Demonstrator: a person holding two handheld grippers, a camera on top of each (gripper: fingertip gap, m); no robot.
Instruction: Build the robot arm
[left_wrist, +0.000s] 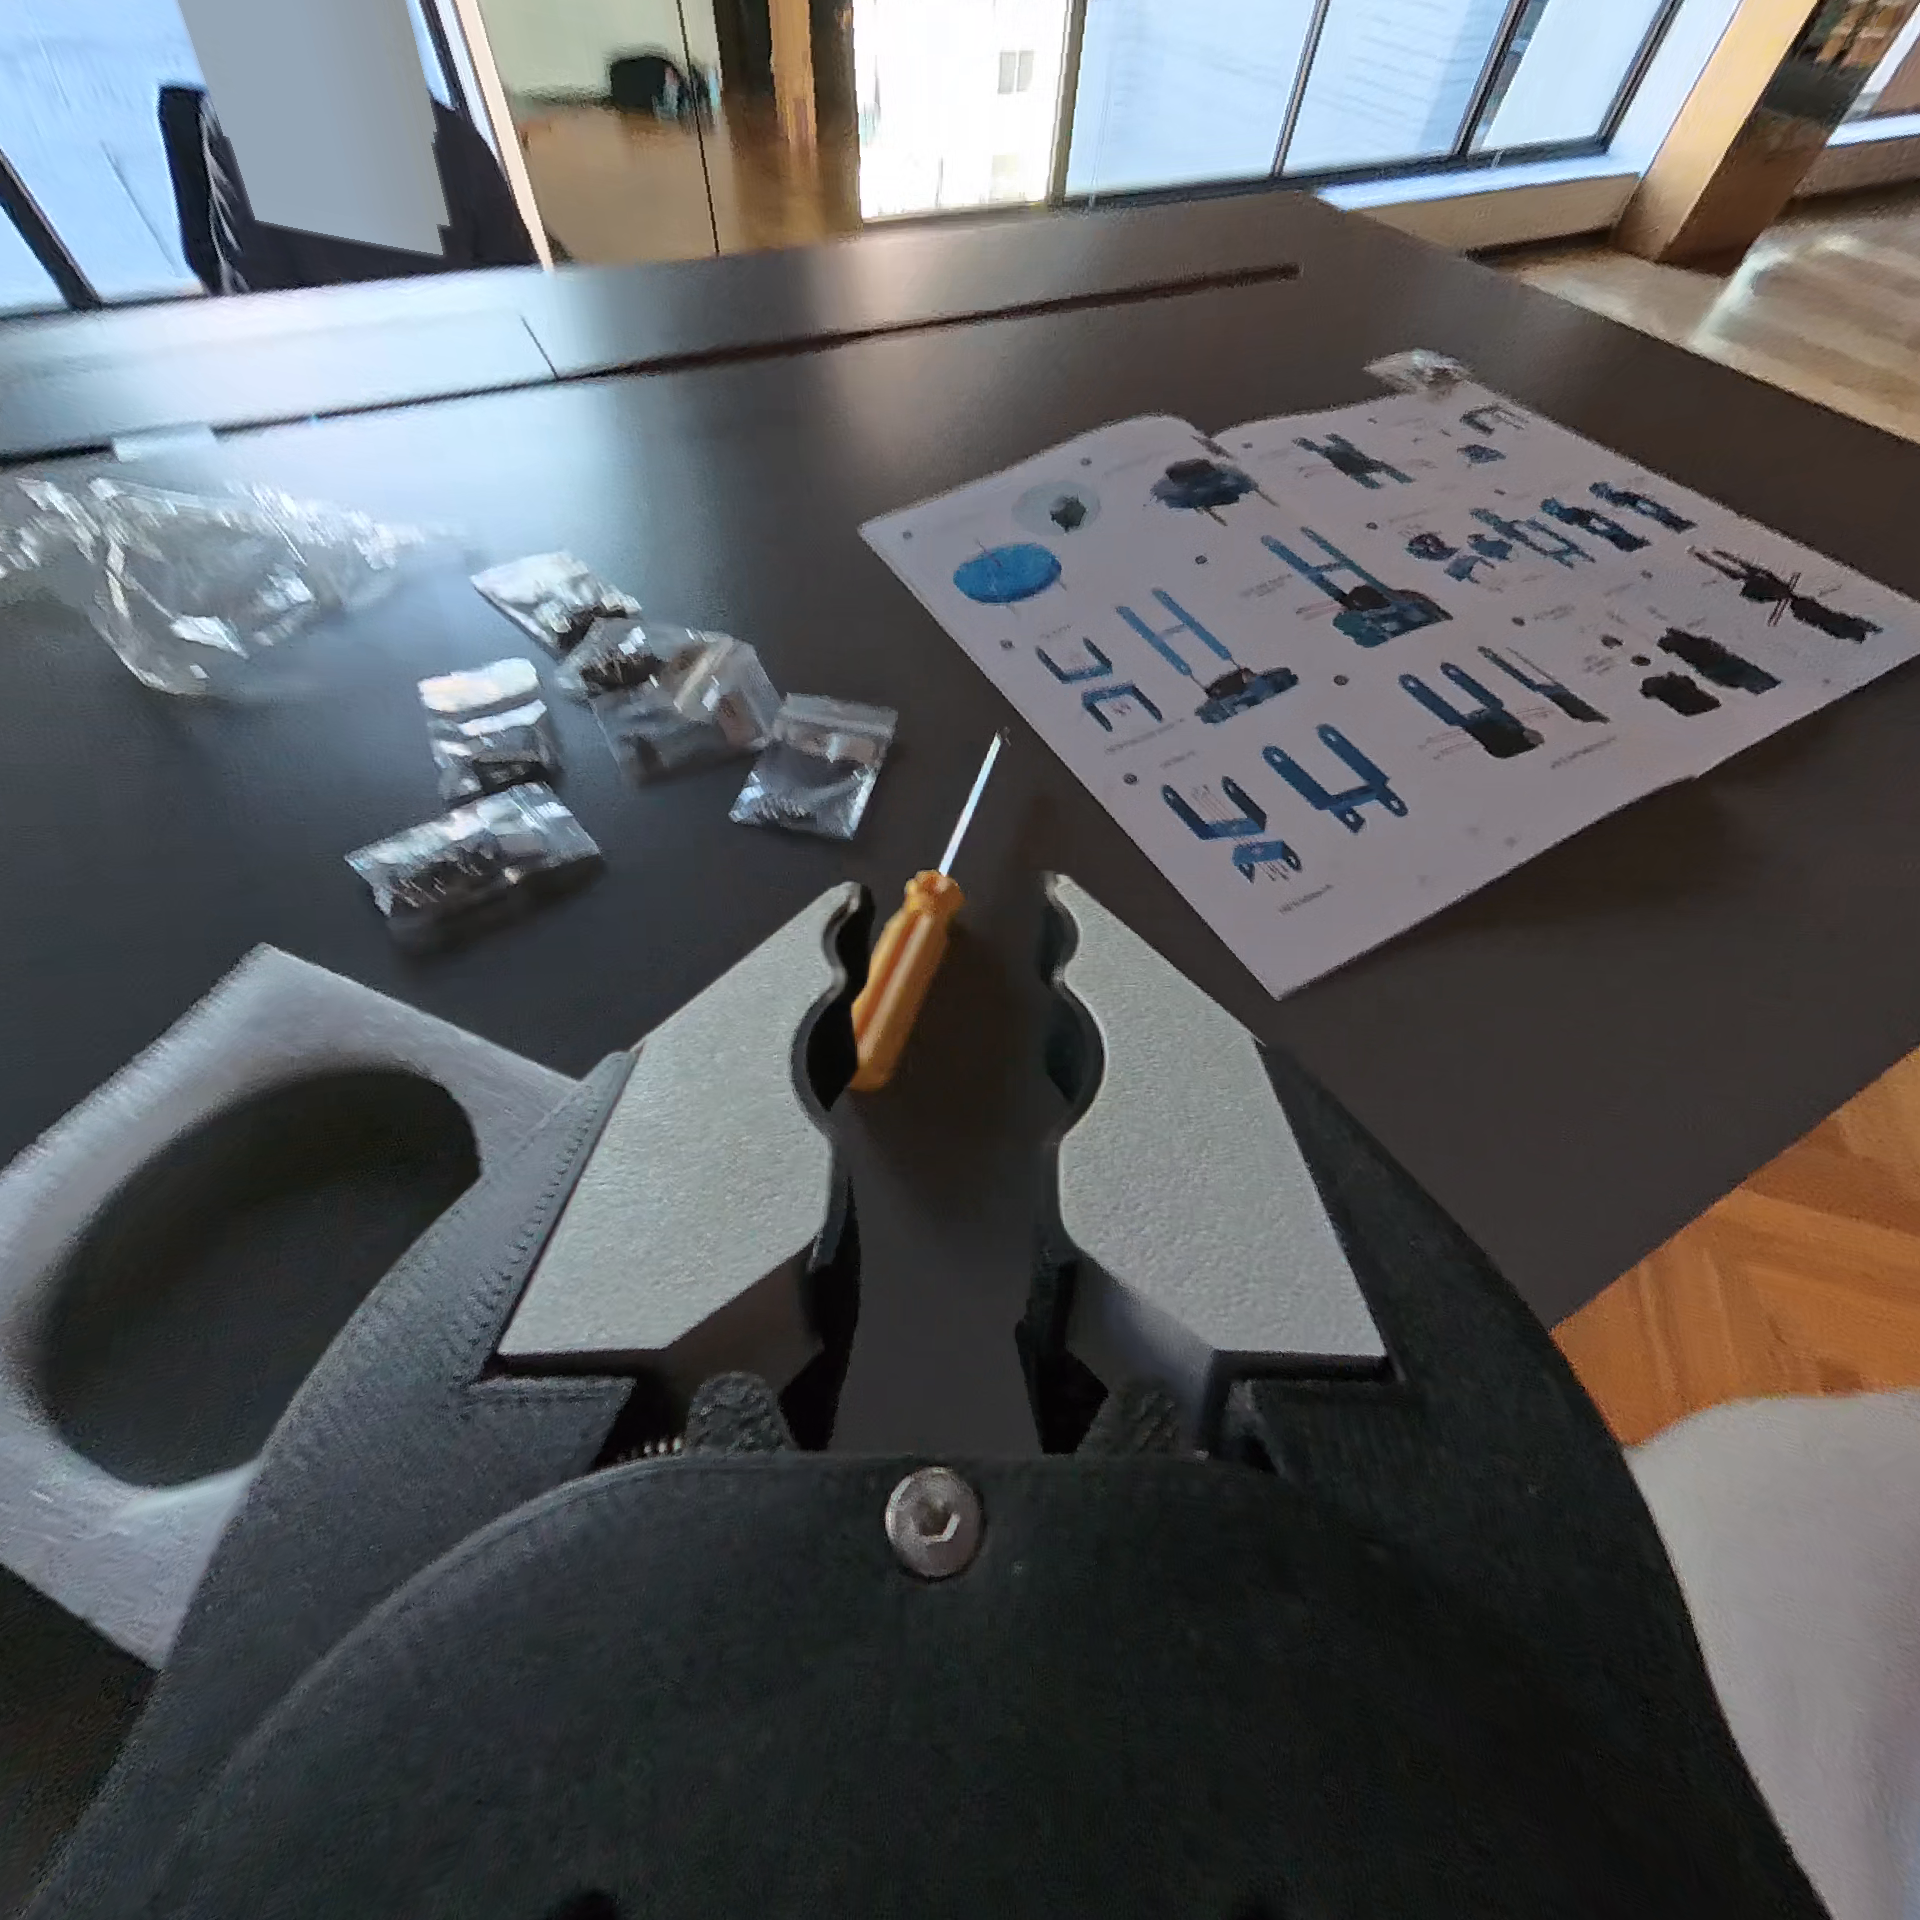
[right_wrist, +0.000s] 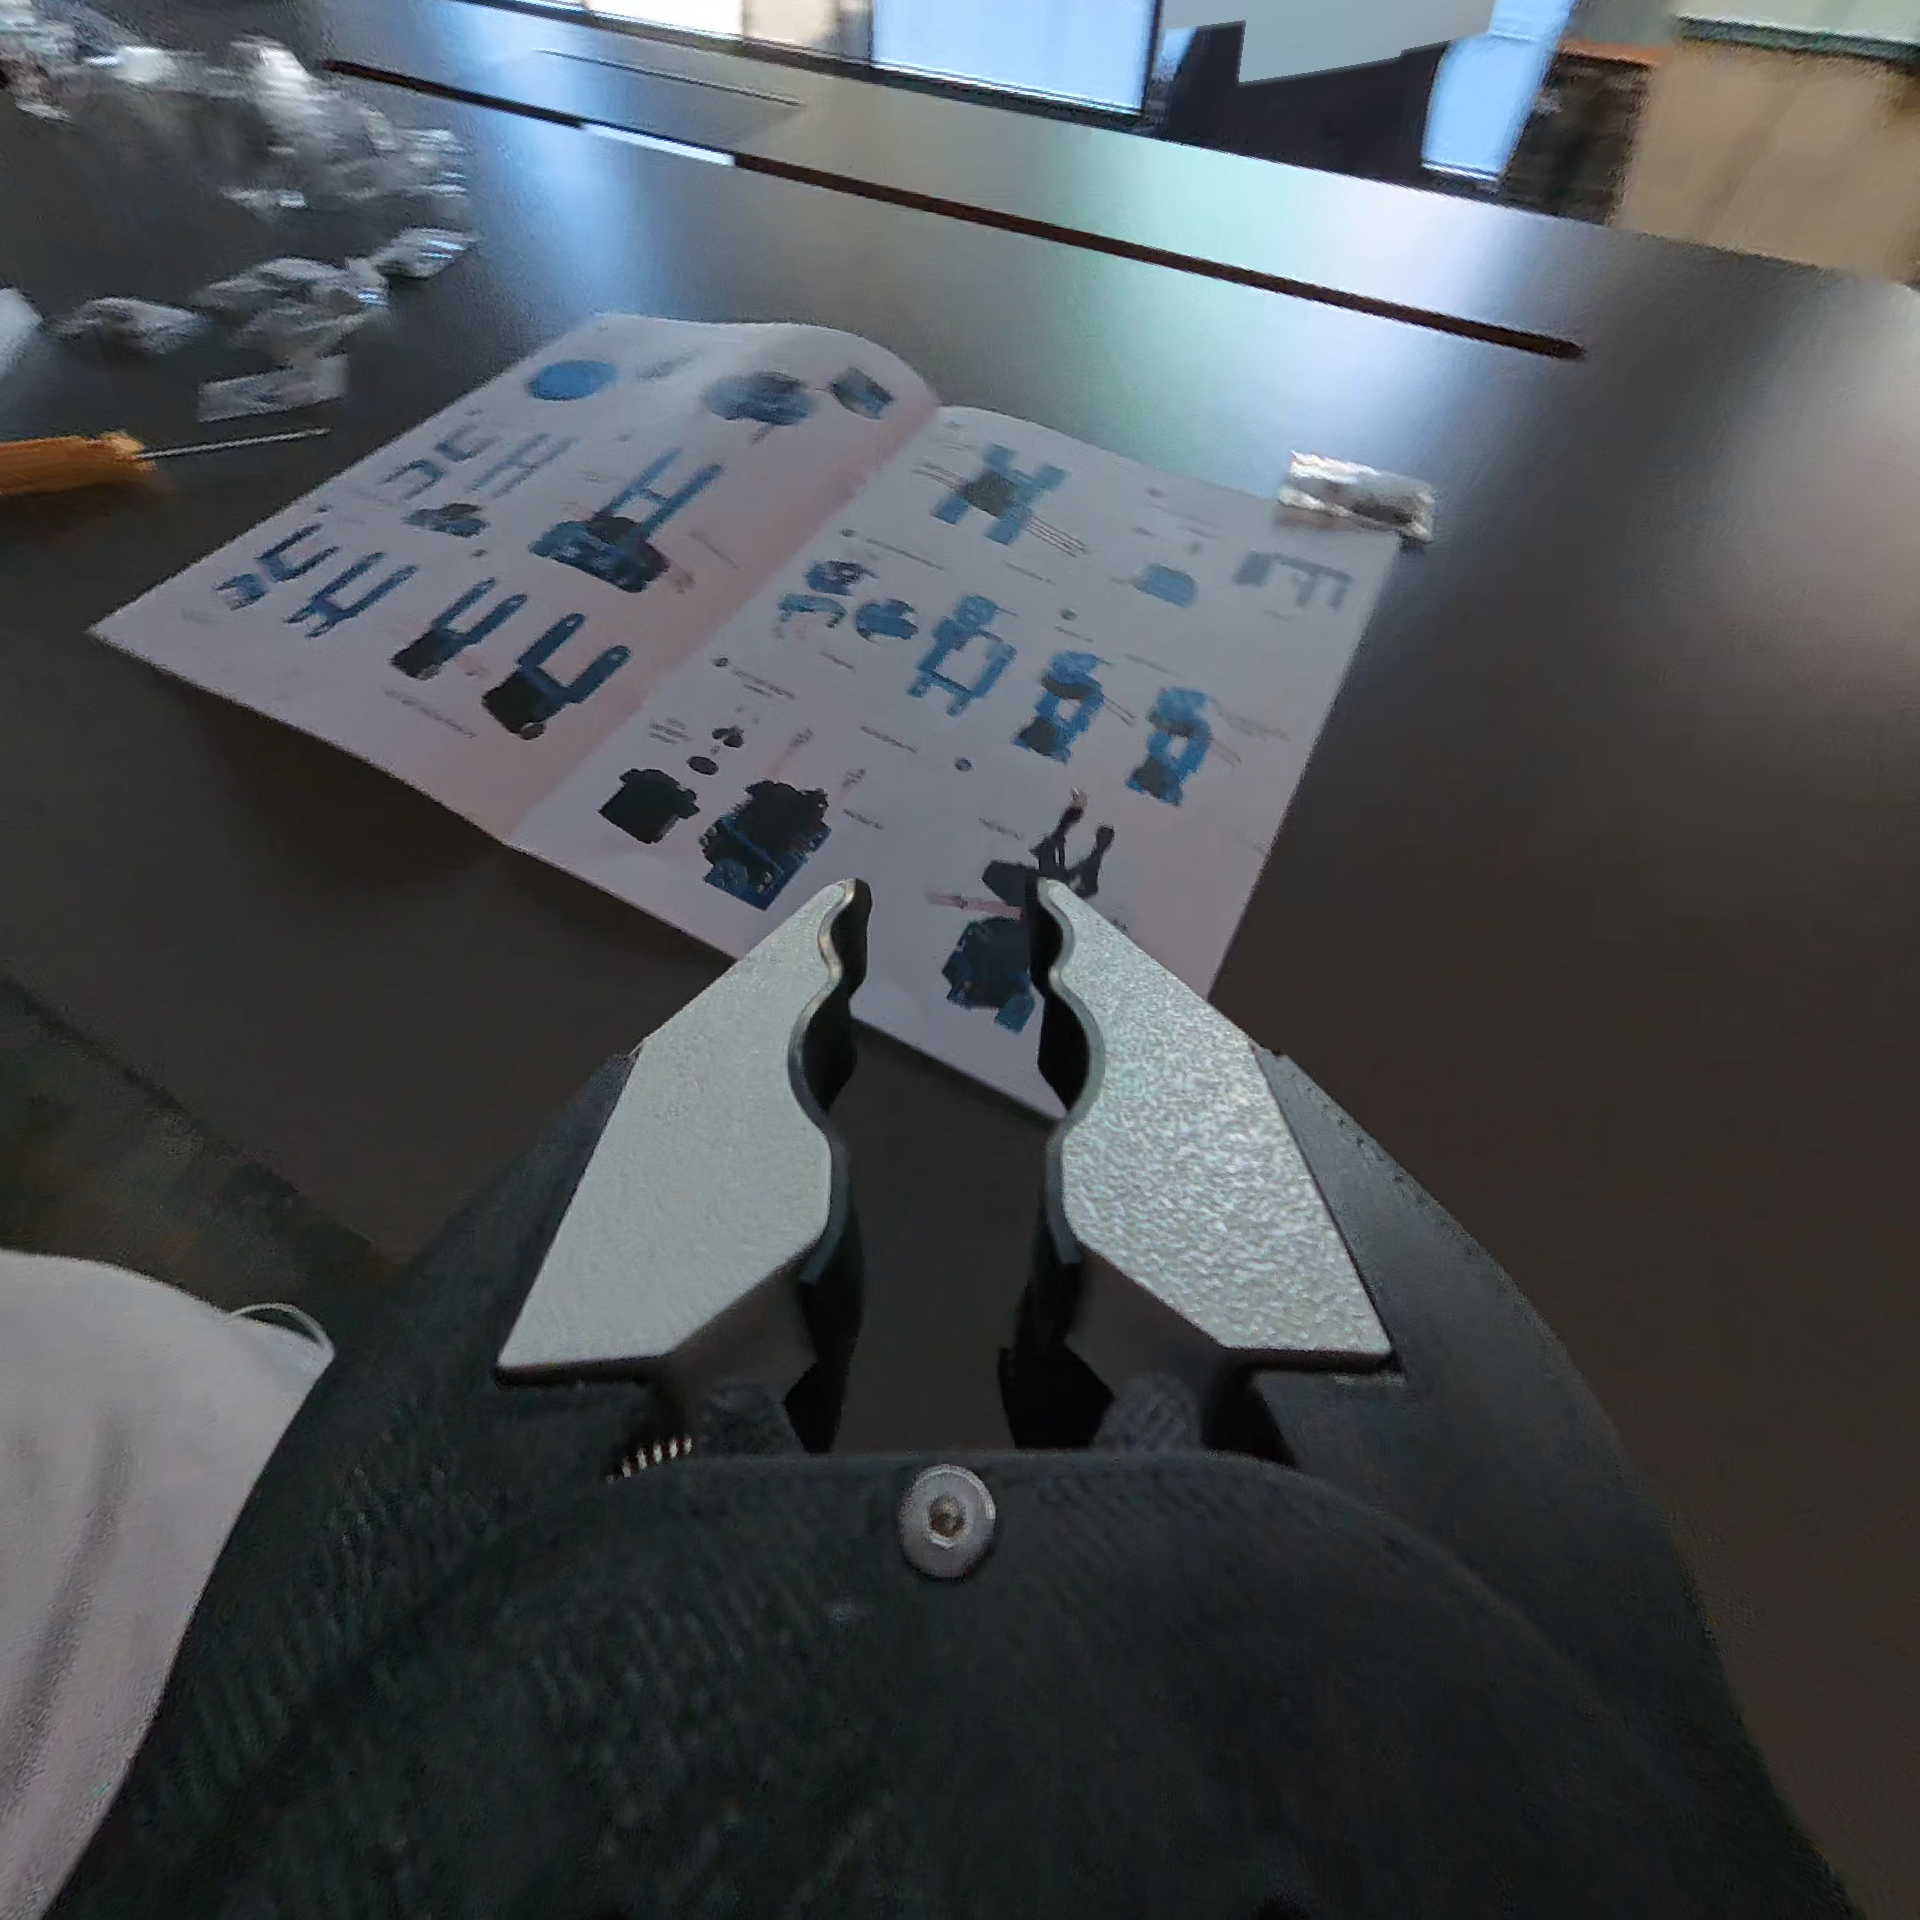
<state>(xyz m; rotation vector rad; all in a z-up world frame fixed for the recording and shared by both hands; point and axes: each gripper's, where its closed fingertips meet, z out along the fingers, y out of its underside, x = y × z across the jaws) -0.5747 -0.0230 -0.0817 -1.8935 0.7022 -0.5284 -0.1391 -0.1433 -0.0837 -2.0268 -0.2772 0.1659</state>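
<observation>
My left gripper (left_wrist: 951, 894) is open above the dark table (left_wrist: 727, 436). A small screwdriver with an orange handle (left_wrist: 902, 982) lies on the table between its fingers, close to the left finger, its thin shaft pointing away. My right gripper (right_wrist: 951, 899) is open and empty, its tips over the near corner of an open instruction booklet (right_wrist: 769, 613) with blue and black drawings. The screwdriver also shows at the far left of the right wrist view (right_wrist: 73, 462). The booklet also lies to the right in the left wrist view (left_wrist: 1382, 665).
Several small clear bags of parts (left_wrist: 623, 717) lie left of the screwdriver, with crumpled clear plastic (left_wrist: 197, 582) behind. A white foam insert with an oval hole (left_wrist: 156, 1278) sits at the near left. One small bag (right_wrist: 1356, 497) rests at the booklet's far corner. The table edge and wood floor (left_wrist: 1745, 1278) are on the right. Left tips to right tips: about 45 centimeters.
</observation>
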